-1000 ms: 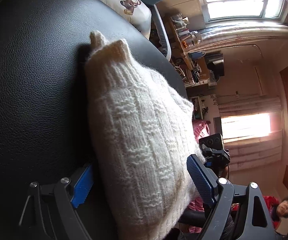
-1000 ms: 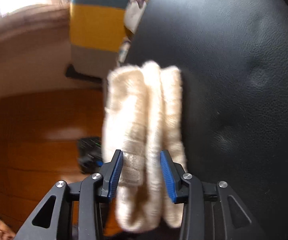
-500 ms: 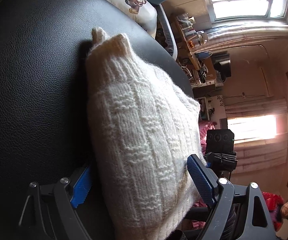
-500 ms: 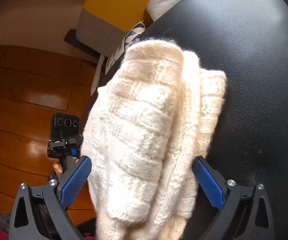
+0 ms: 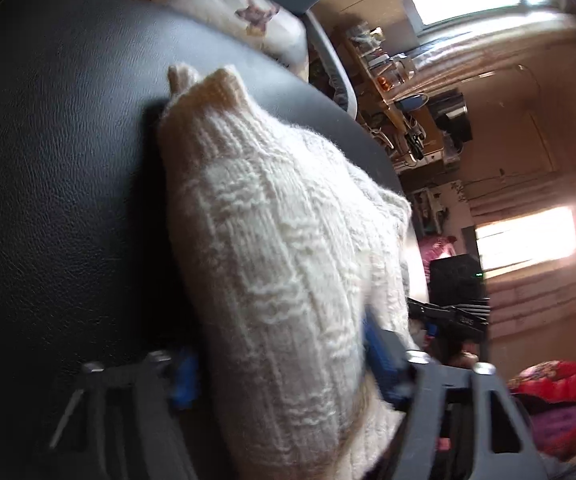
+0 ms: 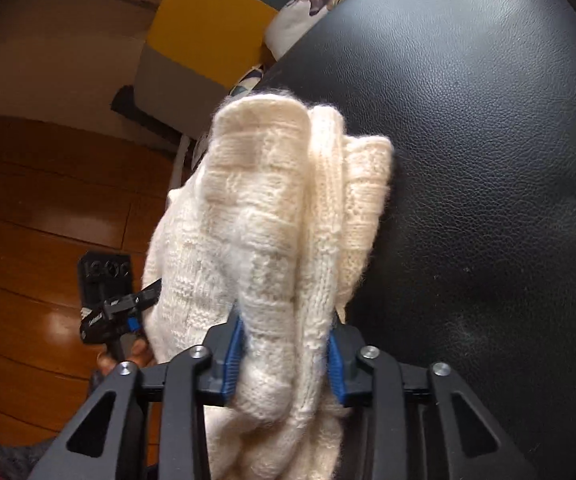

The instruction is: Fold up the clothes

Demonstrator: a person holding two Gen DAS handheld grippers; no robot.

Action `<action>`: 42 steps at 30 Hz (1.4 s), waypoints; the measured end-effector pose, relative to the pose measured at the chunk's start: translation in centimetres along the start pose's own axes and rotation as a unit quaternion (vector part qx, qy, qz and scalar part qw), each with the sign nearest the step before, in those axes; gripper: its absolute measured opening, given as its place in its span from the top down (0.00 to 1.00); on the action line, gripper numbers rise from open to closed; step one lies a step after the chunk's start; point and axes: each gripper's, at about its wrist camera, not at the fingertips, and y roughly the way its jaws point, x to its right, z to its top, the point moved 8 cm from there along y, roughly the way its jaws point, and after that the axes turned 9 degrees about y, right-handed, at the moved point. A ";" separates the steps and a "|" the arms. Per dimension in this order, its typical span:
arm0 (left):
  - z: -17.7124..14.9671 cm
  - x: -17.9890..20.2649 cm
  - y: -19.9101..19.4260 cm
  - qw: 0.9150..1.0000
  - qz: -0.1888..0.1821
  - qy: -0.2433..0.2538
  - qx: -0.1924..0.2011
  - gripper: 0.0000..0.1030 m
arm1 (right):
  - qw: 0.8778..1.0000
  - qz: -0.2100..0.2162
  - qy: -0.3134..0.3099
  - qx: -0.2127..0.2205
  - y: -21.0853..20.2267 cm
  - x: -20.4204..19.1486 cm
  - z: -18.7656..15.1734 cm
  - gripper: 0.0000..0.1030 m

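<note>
While both grippers' jaws pinch it, the folded sweater point(image 6: 272, 240) lies between them.

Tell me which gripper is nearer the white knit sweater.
Right, narrowly. The right gripper is clamped on the folded end of the sweater; the left gripper straddles the other end, fingers either side, contact blurred.

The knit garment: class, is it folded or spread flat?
Folded. The knit shows several stacked layers bunched together, pinched in the right claw.
</note>
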 end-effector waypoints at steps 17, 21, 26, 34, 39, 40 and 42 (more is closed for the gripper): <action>-6.9 2.6 -12.9 0.983 0.070 0.047 0.165 0.58 | 0.988 0.064 -0.124 -0.060 5.3 -11.4 -5.3 0.79; -8.7 0.8 -17.5 0.975 0.101 0.030 0.195 0.58 | 0.980 0.071 -0.159 -0.099 10.0 -16.5 -6.7 0.79; -11.6 -3.2 -23.5 0.961 0.145 -0.019 0.235 0.58 | 0.965 0.082 -0.198 -0.149 16.2 -22.6 -8.7 0.79; -17.1 -10.7 -33.5 0.922 0.217 -0.109 0.301 0.58 | 0.935 0.055 -0.266 -0.229 28.0 -31.3 -13.1 0.79; -20.9 -17.0 -38.0 0.893 0.256 -0.195 0.314 0.57 | 0.914 -0.016 -0.315 -0.256 34.8 -33.1 -15.5 0.79; -21.8 -18.3 -38.4 0.887 0.260 -0.217 0.314 0.57 | 0.910 -0.018 -0.331 -0.250 34.8 -33.7 -15.6 0.76; -23.5 -20.7 -38.6 0.881 0.254 -0.260 0.304 0.52 | 0.901 -0.021 -0.362 -0.238 34.7 -35.0 -15.9 0.70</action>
